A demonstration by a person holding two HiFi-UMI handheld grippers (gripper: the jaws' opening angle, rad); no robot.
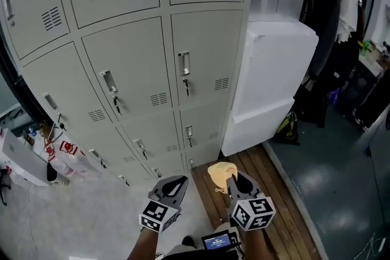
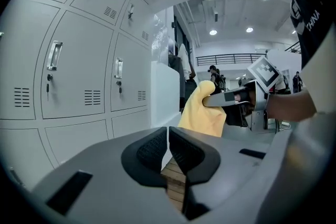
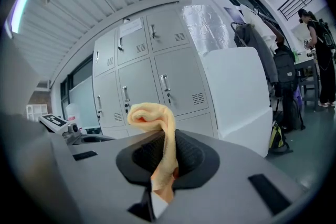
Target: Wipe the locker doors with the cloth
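A bank of grey locker doors [image 1: 131,70] fills the upper left of the head view, each with a metal handle and a key. My right gripper [image 1: 234,182] is shut on a yellow cloth [image 1: 220,172], which bunches up beyond its jaws, low and in front of the bottom lockers. In the right gripper view the cloth [image 3: 157,128] stands pinched between the pads, with the lockers [image 3: 157,78] behind. My left gripper [image 1: 177,186] hangs beside it, shut with nothing in it. In the left gripper view the cloth [image 2: 202,110] hangs from the right gripper [image 2: 210,99].
A tall white appliance [image 1: 274,76] stands right of the lockers. Wooden planks [image 1: 268,192] cover the floor beneath my grippers. Dark coats [image 1: 329,21] hang at the far right. A white bag with red print [image 1: 58,152] hangs from a lower left locker.
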